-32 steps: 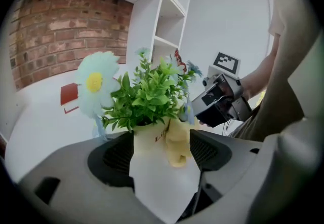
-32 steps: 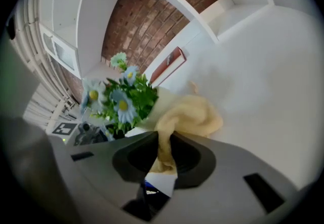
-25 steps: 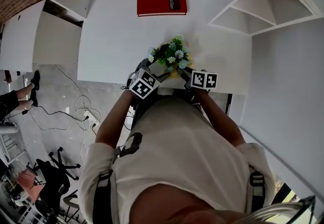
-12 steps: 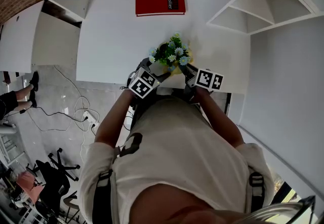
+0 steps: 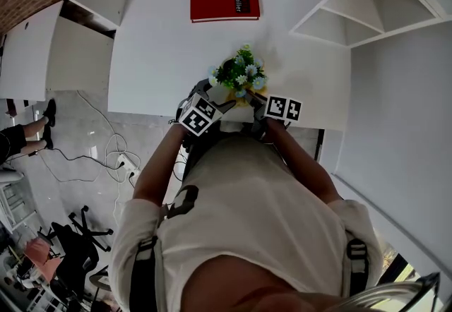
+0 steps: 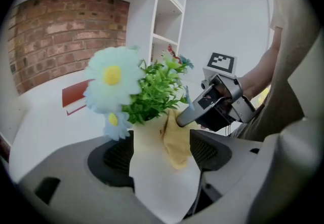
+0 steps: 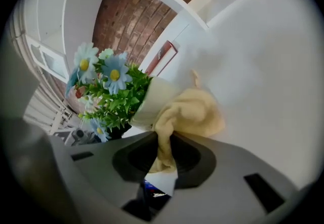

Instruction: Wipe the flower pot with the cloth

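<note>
Left gripper (image 6: pixel 164 159) has its jaws closed on the white flower pot (image 6: pixel 152 177), one pad against each side of its lower wall. The right gripper (image 7: pixel 163 154) pinches a fold of the yellow cloth (image 7: pixel 195 111). A white bench (image 5: pixel 155 42) spreads out beyond the flower pot, which is at its near edge, close to the person's chest. Well beyond the flower pot, by the bench's far edge, lies a red book (image 5: pixel 224 1). Green leaves with pale blue and white daisies (image 5: pixel 240 72) rise out of the flower pot. On the flower pot's right side, just below the rim, the cloth is bunched against the wall.
</note>
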Demonstrator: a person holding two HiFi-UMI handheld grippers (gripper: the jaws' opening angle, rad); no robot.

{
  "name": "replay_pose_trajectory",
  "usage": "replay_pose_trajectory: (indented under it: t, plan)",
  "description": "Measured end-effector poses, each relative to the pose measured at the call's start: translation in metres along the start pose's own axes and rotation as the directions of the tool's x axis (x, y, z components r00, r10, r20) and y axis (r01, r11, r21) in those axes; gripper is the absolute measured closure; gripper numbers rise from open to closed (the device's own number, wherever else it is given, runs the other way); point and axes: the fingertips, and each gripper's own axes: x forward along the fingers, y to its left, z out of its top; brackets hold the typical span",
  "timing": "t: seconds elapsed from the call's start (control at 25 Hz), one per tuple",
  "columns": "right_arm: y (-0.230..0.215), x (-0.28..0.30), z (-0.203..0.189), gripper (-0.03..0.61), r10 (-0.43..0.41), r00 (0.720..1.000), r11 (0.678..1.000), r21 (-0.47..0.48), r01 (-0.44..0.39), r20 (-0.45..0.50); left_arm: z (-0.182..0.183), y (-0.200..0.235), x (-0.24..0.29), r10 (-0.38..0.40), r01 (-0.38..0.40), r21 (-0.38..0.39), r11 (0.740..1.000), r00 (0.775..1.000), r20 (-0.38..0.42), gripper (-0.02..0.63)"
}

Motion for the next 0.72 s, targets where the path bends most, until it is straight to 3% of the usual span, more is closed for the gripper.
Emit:
replay_pose_trajectory:
  t: [0.12, 0.24, 0.32, 0.4, 0.48, 0.72]
  plan:
    - [-0.003, -0.004, 0.0, 0.494, 0.0, 1.0, 1.0, -0.001, 0.0, -0.013, 0.011, 0.016, -0.009, 0.026, -0.025, -0.014, 1.0, 0.999, 0.028, 0.256]
    - [0.005, -0.012, 0.004, 0.494, 0.017, 1.0, 0.999, 0.04, -0.017, 0.002, 0.026, 0.022, -0.011, 0.027, -0.028, 0.02, 0.999, 0.998, 0.06, 0.255]
    - [0.022, -0.02, 0.01, 0.494, 0.089, 0.995, 0.988, 0.121, -0.093, 0.04, 0.036, 0.023, -0.012, 0.027, -0.031, 0.037, 0.999, 0.996, 0.084, 0.255]
    - [0.041, -0.027, 0.017, 0.494, 0.183, 0.979, 0.957, 0.213, -0.197, 0.086, 0.042, 0.025, -0.011, 0.024, -0.027, 0.035, 0.999, 0.995, 0.102, 0.255]
    - [0.05, -0.028, 0.022, 0.494, 0.228, 0.967, 0.932, 0.261, -0.25, 0.111, 0.045, 0.027, -0.01, 0.019, -0.022, 0.028, 0.999, 0.994, 0.108, 0.255]
    - [0.035, -0.008, 0.012, 0.497, 0.215, 0.974, 0.927, 0.299, -0.228, 0.076, 0.037, 0.026, -0.004, 0.002, -0.004, 0.032, 0.999, 0.997, 0.073, 0.256]
